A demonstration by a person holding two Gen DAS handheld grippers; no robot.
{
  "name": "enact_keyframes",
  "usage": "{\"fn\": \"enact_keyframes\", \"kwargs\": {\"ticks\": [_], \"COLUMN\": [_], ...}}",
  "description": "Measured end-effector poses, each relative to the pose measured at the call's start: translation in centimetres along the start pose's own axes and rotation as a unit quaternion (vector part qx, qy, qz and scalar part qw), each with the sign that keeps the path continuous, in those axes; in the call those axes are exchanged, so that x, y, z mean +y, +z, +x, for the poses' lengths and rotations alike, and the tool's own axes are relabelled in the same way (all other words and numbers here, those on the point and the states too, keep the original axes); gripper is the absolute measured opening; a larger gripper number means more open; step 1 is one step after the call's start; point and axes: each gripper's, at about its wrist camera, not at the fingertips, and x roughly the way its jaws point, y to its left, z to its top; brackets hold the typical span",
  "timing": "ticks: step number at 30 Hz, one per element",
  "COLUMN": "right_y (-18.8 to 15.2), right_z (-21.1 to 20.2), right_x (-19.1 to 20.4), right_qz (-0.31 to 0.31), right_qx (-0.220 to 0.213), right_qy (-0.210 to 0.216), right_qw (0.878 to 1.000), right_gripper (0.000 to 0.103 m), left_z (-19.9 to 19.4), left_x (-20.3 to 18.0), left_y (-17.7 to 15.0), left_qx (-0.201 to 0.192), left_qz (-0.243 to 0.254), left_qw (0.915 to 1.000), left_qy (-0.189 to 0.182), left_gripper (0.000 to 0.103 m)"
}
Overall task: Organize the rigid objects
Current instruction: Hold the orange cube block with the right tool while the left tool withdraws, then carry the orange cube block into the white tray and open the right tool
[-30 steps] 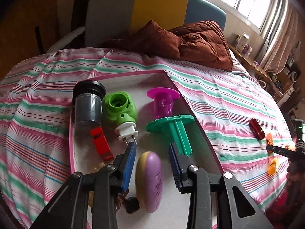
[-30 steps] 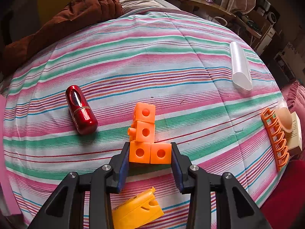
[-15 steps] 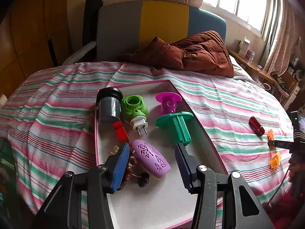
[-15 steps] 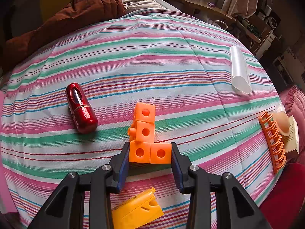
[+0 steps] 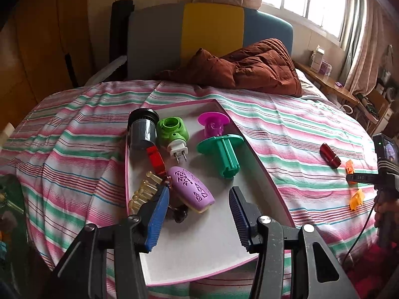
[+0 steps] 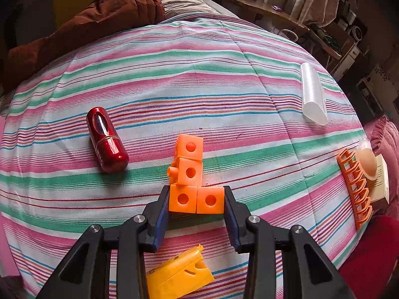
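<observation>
My left gripper is open and empty above the white pink-rimmed tray. A purple oval case lies in the tray just ahead of the fingers. The tray also holds a grey canister, a green plug, a magenta spool, a teal spool, a red clip and amber pegs. My right gripper is shut on the linked orange cubes, with the jaws against the bottom two cubes. A red capsule lies to the left.
A yellow block lies under my right gripper. A clear tube and an orange rack sit at the right of the striped bed. A brown duvet lies at the headboard. The right gripper shows at the left view's edge.
My left gripper has pulled back and up from the tray, leaving the purple case lying in it. My right gripper has stayed closed on the orange cubes.
</observation>
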Motion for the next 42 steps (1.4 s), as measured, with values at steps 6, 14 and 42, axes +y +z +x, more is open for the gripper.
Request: {"fn": "enact_keyframes", "kwargs": {"ticks": [6, 14, 42], "right_y": [-0.1, 0.1, -5.6], "right_z": [-0.1, -1.7, -11.2], "right_x": [0.1, -0.3, 16.4], "right_qz": [-0.003, 0.017, -0.224], "right_qx": [-0.003, -0.038, -0.125], "right_qy": [-0.003, 0.022, 0.243], "right_qw": [1.0, 0.999, 0.936], "right_gripper": [0.039, 0.039, 0.039], "left_z": [-0.1, -0.5, -1.5], "left_x": [0.1, 0.6, 6.2], "left_y": [-0.5, -1.3, -3.6], "left_qx": [0.004, 0.002, 0.007], "left_qz": [-0.002, -0.001, -0.056], "left_qw": [1.0, 0.9999, 0.997], "left_qy": [0.004, 0.01, 0.054], "left_gripper": [0.051, 0.051, 0.051]}}
